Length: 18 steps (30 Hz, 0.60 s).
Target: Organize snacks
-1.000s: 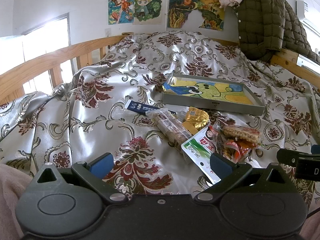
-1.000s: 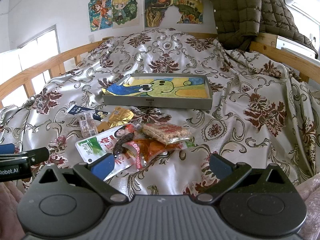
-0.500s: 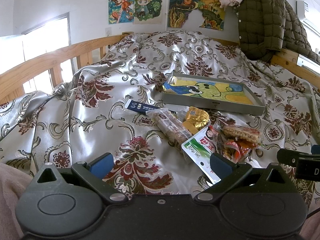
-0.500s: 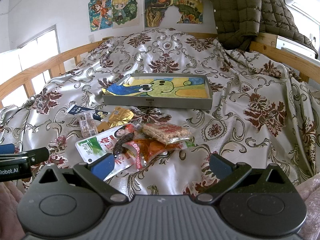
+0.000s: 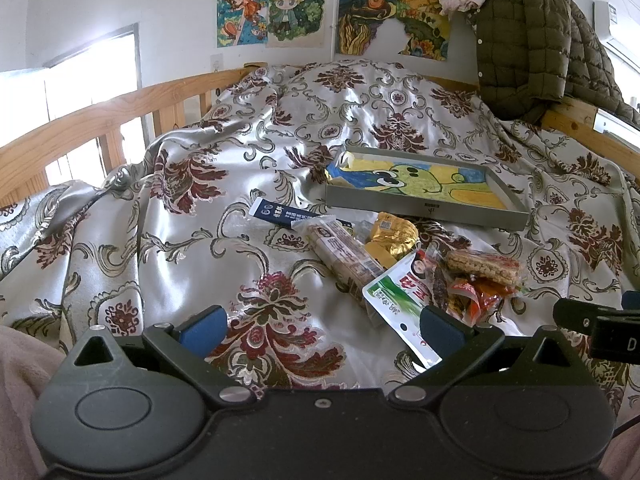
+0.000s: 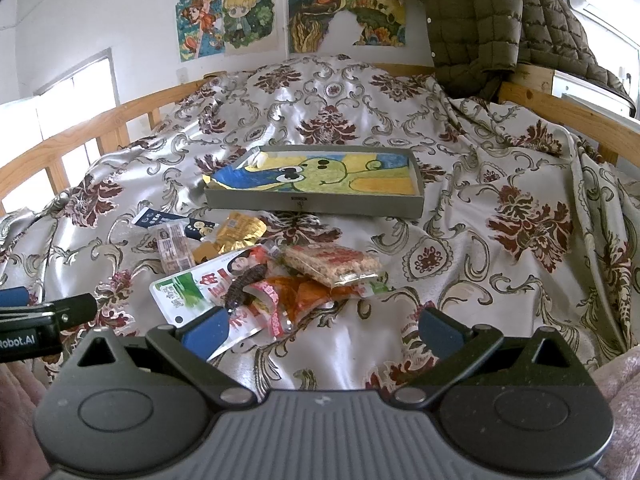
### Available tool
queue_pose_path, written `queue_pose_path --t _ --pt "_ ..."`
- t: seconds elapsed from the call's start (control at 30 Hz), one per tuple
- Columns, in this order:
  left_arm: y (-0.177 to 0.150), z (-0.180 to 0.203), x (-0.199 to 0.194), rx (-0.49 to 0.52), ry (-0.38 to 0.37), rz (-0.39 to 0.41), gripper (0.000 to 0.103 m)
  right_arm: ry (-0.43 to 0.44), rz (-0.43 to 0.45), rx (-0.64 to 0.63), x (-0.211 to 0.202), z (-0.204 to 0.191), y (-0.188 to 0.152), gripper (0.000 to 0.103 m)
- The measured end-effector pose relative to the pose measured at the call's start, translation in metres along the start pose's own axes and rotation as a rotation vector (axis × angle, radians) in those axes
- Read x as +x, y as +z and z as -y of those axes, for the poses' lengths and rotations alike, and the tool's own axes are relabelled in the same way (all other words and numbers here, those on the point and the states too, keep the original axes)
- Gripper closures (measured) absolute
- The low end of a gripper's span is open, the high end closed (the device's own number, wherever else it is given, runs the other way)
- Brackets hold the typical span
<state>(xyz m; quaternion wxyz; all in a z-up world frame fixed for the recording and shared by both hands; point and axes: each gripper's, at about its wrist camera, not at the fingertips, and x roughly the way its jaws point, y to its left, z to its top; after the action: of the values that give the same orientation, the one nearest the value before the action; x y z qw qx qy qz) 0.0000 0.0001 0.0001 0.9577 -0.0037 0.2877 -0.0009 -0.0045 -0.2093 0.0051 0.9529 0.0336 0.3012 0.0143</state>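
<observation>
Evidently nothing is held: the left gripper [image 5: 320, 328] and right gripper [image 6: 320, 326] are kept wide-jawed above the floral satin bedspread [image 6: 500, 280], facing the heaped plastic-wrapped snack packets [image 6: 280, 268], which are piled just before the shallow grey cardboard tray [image 6: 312, 202], presumably their destination.

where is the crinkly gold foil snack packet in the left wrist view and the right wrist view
Left wrist view: the crinkly gold foil snack packet lies right of centre, just in front of the shallow grey cardboard tray's near wall.
Right wrist view: the packet lies left of centre, below the tray's left end.
Shared landmark: the tray with the green cartoon drawing inside.
</observation>
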Motion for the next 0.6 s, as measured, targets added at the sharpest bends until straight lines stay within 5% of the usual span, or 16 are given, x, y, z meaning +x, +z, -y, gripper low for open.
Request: queue_pose_path --t 0.6 --pt "0.004 -0.004 0.014 -0.024 -0.045 -0.068 0.001 0.035 -0.121 0.040 0.022 0.008 0.013 0.000"
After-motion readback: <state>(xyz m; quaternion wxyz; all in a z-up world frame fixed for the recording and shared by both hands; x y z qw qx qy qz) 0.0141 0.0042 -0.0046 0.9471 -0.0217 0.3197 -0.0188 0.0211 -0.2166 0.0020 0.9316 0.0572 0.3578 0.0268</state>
